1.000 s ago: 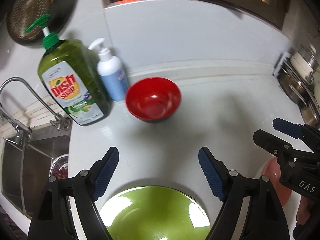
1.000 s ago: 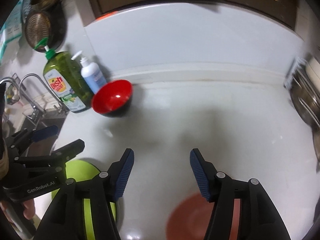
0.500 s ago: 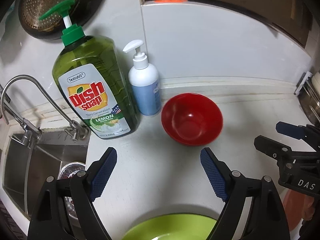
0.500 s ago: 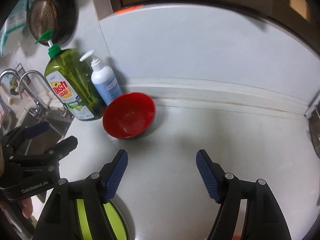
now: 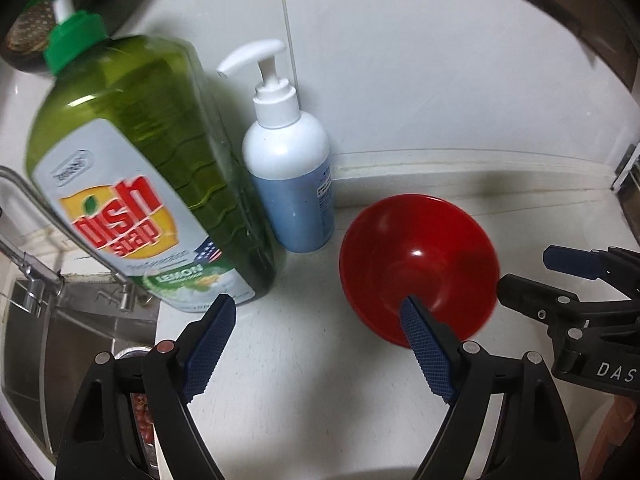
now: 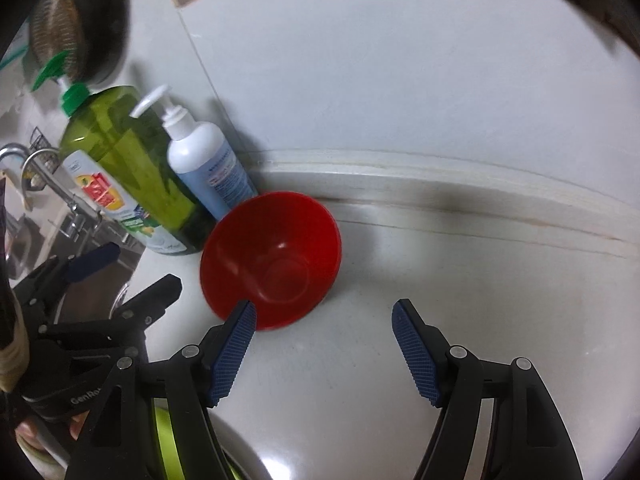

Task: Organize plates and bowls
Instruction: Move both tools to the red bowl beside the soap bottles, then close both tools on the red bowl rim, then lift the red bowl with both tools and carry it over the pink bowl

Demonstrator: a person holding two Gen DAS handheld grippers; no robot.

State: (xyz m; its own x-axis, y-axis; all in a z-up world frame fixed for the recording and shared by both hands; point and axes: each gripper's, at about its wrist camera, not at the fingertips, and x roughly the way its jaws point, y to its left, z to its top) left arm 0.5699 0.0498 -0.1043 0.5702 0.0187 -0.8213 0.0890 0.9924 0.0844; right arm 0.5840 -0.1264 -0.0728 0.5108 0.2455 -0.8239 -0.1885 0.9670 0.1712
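A red bowl [image 5: 420, 256] stands upright and empty on the white counter [image 5: 320, 400], close to the back wall. My left gripper [image 5: 318, 340] is open just in front of it; its right finger overlaps the bowl's near rim in this view, with only bare counter between the jaws. In the right wrist view the red bowl [image 6: 276, 256] lies ahead and to the left of my open right gripper [image 6: 324, 344], whose left fingertip sits before the near rim. Each gripper shows in the other's view: right gripper [image 5: 526, 272], left gripper [image 6: 144, 268]. A sliver of green plate [image 6: 164, 440] shows at the bottom.
A big green dish soap bottle [image 5: 140, 184] and a white-and-blue pump bottle [image 5: 292, 184] stand against the wall just left of the bowl. A steel sink [image 5: 60, 340] with a faucet [image 5: 24, 256] lies further left. A metal rack [image 5: 628, 184] is at the right edge.
Both grippers have moved forward and down toward the red bowl, which now looks much larger. The green plate has slid almost out of view. The right jaws stand slightly wider.
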